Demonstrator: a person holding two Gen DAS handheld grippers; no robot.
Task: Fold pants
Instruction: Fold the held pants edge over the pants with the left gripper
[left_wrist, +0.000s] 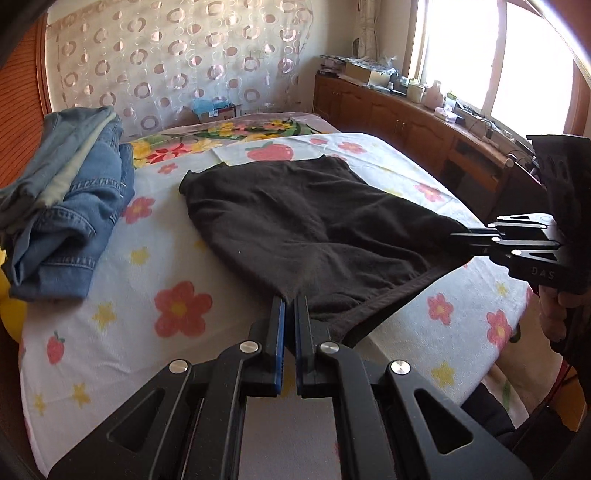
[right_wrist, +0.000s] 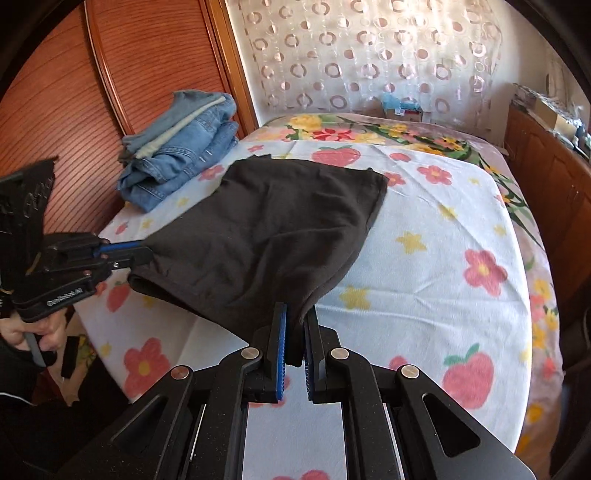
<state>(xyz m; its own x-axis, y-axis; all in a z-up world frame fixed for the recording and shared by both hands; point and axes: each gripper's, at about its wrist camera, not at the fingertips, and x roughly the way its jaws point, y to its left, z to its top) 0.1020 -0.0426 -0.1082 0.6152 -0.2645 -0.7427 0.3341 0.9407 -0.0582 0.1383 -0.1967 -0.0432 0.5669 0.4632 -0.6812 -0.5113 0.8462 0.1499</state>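
Gripping the near edge of one pair of black pants (left_wrist: 295, 218), two grippers hold it just above the flowered bedsheet (left_wrist: 122, 295): the left gripper (left_wrist: 290, 306) has its jaws pressed together on one corner and the right gripper (right_wrist: 295, 332) is clamped on the other. Beyond, the far half of the pants lies flat on the bed, with one stack of folded jeans (left_wrist: 70, 206) to the left near the wooden headboard (right_wrist: 122, 66). Only the left wrist view shows the window (left_wrist: 495, 55) and the cluttered cabinet (left_wrist: 406, 110) below it.
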